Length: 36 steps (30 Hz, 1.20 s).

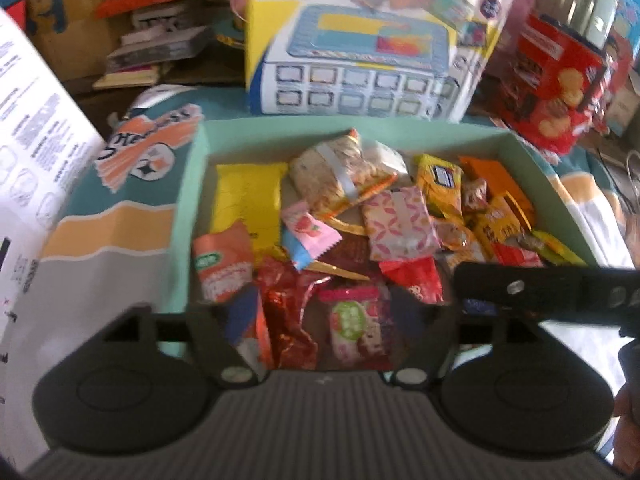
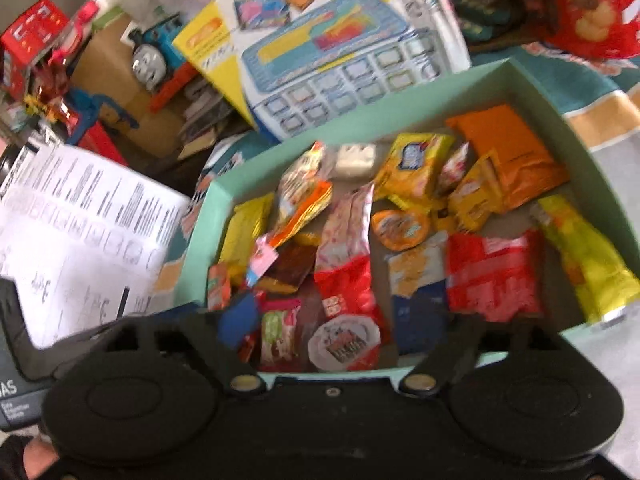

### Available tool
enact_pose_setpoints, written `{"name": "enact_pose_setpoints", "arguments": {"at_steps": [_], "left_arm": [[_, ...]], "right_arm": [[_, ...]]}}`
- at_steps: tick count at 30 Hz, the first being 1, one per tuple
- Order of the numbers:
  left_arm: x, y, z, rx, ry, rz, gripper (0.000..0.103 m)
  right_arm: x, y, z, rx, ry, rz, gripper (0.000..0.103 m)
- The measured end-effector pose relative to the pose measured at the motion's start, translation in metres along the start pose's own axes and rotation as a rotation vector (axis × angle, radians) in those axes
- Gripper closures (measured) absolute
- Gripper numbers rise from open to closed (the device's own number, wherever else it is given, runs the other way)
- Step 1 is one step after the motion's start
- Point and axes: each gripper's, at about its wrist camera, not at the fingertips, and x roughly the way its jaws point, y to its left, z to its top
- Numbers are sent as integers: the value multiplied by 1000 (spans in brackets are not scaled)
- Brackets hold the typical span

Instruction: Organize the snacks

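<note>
A mint-green box (image 1: 344, 128) (image 2: 400, 116) holds several wrapped snacks in a loose heap. In the left wrist view my left gripper (image 1: 320, 320) hangs open over the box's near end, above a red foil wrapper (image 1: 288, 312) and a green-and-pink packet (image 1: 352, 320), and its pads press on nothing. A yellow packet (image 1: 248, 200) lies at the box's far left. In the right wrist view my right gripper (image 2: 332, 336) is open over a round lidded cup (image 2: 344, 344). A red packet (image 2: 492, 272) and an orange packet (image 2: 508, 152) lie to the right. The right gripper's black finger (image 1: 540, 292) crosses the left view.
A blue-and-yellow toy carton (image 1: 360, 52) (image 2: 340, 52) stands behind the box. A red biscuit bag (image 1: 556, 96) (image 2: 592, 8) lies at the far right. A white printed sheet (image 1: 32, 120) (image 2: 80, 232) rises on the left. The box rests on a teal-and-orange cloth (image 1: 120, 200).
</note>
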Motion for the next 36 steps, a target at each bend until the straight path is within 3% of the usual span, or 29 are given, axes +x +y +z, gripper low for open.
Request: {"name": "enact_pose_setpoints", "arguments": {"at_steps": [2, 7, 24, 30, 36], "left_arm": [[-5, 2, -2, -10, -10, 7, 8], [-14, 0, -10, 1, -15, 24, 1], [-81, 2, -40, 12, -53, 30, 0], [-101, 11, -58, -16, -74, 36, 0], [-110, 27, -80, -61, -55, 46, 0]], "right_arm": [[-5, -5, 1, 18, -13, -14, 9], [-19, -14, -6, 50, -32, -31, 0], [-92, -8, -42, 22, -88, -136, 0], [-105, -2, -57, -33, -69, -251, 0], [-111, -3, -78, -42, -52, -272, 0]]}}
